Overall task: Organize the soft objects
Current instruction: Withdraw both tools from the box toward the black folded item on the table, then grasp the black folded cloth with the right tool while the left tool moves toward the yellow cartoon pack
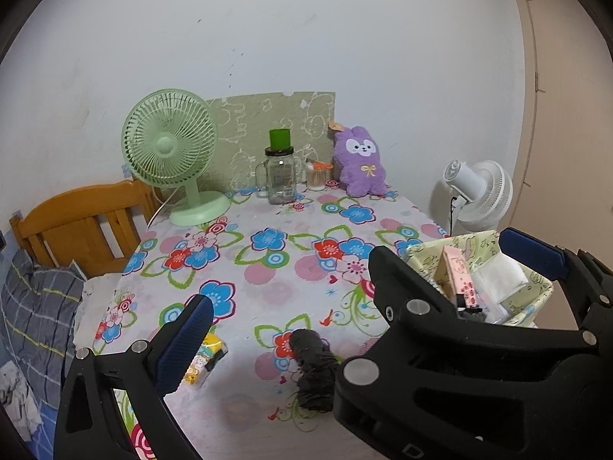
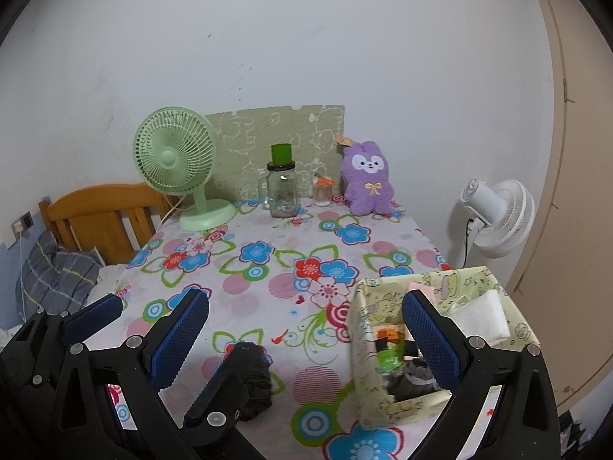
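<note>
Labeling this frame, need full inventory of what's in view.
green desk fan: 1, back left of table
clear glass jar with green cap: 1, back centre
small clear pot with orange lid: 1, right of jar
purple plush bunny: 1, back right, upright against wall
dark rolled sock: 1, front of table
yellow cartoon-print packet: 1, front left
pale yellow fabric box: 1, front right, holding soft items
floral tablecloth: 1, covers table
white fan: 1, beyond table, right
wooden headboard: 1, left
left gripper: open
right gripper: open
</note>
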### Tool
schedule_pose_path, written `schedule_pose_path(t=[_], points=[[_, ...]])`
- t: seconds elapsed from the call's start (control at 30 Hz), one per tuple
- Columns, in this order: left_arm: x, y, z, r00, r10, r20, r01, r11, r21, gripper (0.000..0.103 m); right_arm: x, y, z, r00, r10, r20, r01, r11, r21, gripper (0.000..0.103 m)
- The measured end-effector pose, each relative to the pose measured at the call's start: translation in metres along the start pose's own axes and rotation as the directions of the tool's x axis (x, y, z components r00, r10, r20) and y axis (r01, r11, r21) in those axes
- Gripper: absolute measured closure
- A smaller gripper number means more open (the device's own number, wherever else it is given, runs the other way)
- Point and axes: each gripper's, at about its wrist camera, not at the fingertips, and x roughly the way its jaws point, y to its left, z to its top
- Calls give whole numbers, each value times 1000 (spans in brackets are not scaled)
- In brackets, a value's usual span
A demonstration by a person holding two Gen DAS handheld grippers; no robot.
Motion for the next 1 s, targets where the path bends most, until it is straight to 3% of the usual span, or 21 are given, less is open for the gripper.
schedule_pose_path(t=[1.0], points=[[56, 57, -42, 987, 44, -152, -55, 996, -73, 1, 75, 52, -38, 984, 85, -156, -90, 996, -24, 1]])
